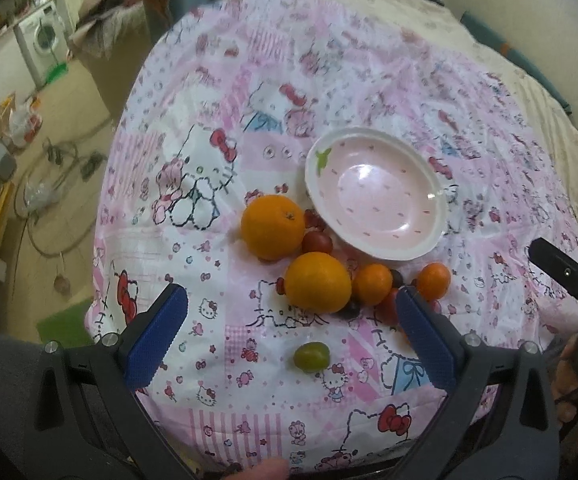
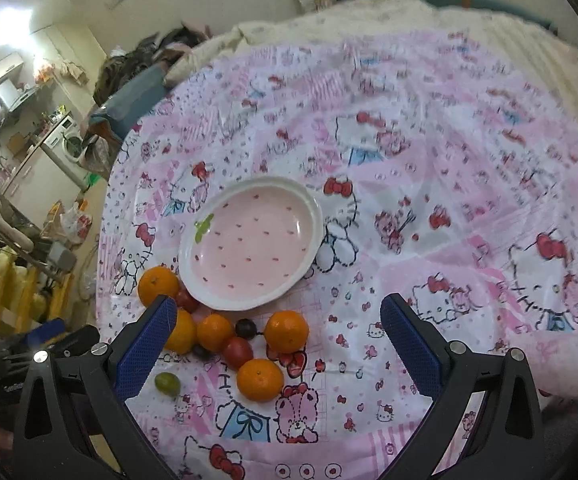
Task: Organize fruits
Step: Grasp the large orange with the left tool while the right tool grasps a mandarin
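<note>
A pink strawberry-shaped plate [image 1: 377, 196] [image 2: 249, 244] sits bare on the pink cartoon-print cloth. Beside it lie several oranges [image 1: 317, 282] [image 2: 260, 374], red cherry tomatoes [image 1: 317, 241] [image 2: 236, 351], dark grapes [image 2: 246, 328] and one green grape [image 1: 311, 356] [image 2: 167, 383]. My left gripper [image 1: 291, 316] hovers open above the fruit pile, the green grape between its blue pads [image 1: 157, 336]. My right gripper [image 2: 279, 330] is open too, with oranges and tomatoes in front of its span. The right gripper's black body [image 1: 565, 276] shows at the right edge of the left wrist view.
The cloth [image 2: 429, 200] covers a bed with cream bedding behind. To the left the floor drops away, with a washing machine [image 1: 43, 40], cables and bags. A person's hand [image 1: 577, 380] holds the handle at lower right.
</note>
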`<state>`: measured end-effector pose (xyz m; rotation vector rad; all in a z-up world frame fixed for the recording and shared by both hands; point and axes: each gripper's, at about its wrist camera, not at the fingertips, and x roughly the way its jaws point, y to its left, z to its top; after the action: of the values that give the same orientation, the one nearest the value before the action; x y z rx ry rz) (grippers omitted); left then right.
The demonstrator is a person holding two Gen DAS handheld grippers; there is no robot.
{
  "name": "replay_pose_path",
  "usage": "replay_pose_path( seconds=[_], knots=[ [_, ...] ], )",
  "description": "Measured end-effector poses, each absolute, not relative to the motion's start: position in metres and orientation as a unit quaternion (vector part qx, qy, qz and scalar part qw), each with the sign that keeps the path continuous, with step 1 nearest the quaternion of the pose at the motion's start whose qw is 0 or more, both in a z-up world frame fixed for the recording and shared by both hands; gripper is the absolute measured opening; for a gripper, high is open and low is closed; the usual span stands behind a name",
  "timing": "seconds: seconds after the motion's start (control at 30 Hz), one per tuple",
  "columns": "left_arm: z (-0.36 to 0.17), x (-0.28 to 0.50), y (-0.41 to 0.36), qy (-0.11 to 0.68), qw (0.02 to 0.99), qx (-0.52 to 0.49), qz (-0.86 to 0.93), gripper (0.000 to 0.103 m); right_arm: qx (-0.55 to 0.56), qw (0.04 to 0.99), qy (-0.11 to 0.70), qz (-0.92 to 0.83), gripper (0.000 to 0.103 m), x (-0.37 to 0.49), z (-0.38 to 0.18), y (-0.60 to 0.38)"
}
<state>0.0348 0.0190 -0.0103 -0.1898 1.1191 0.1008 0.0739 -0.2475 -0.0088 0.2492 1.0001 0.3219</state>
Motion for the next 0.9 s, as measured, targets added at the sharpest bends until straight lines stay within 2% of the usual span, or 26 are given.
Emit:
replay_pose_path(
  seconds=[0.3,0.4,0.5,0.57,0.8,0.83,0.87,0.9],
  knots=[
    [-0.052,0.066,0.038,0.613,0.775,-0.14,0.06,0.102,0.136,0.816,0.542,0.152,0.103,0.11,-0.041,-0.252],
    [-0.067,0.074,0.034,0.631,0.758,-0.154,0.058,0.095,0.15,0.807,0.551,0.15,0.103,0.111,-0.05,-0.255],
    [-0.086,0.084,0.027,0.65,0.735,-0.185,0.054,0.094,0.156,0.807,0.552,0.142,0.103,0.112,-0.053,-0.259],
    [-0.095,0.089,0.021,0.657,0.725,-0.198,0.052,0.089,0.159,0.809,0.549,0.139,0.103,0.113,-0.053,-0.261],
    [-0.122,0.098,0.007,0.674,0.713,-0.179,0.063,0.088,0.167,0.812,0.544,0.134,0.103,0.114,-0.052,-0.266],
    [-0.122,0.098,0.007,0.671,0.716,-0.181,0.065,0.086,0.167,0.812,0.543,0.135,0.103,0.114,-0.051,-0.266],
    [-0.121,0.098,0.008,0.667,0.719,-0.184,0.066,0.077,0.166,0.812,0.543,0.136,0.103,0.115,-0.051,-0.265],
    [-0.121,0.099,0.008,0.664,0.721,-0.186,0.064,0.074,0.166,0.812,0.543,0.137,0.103,0.115,-0.051,-0.264]
  ],
)
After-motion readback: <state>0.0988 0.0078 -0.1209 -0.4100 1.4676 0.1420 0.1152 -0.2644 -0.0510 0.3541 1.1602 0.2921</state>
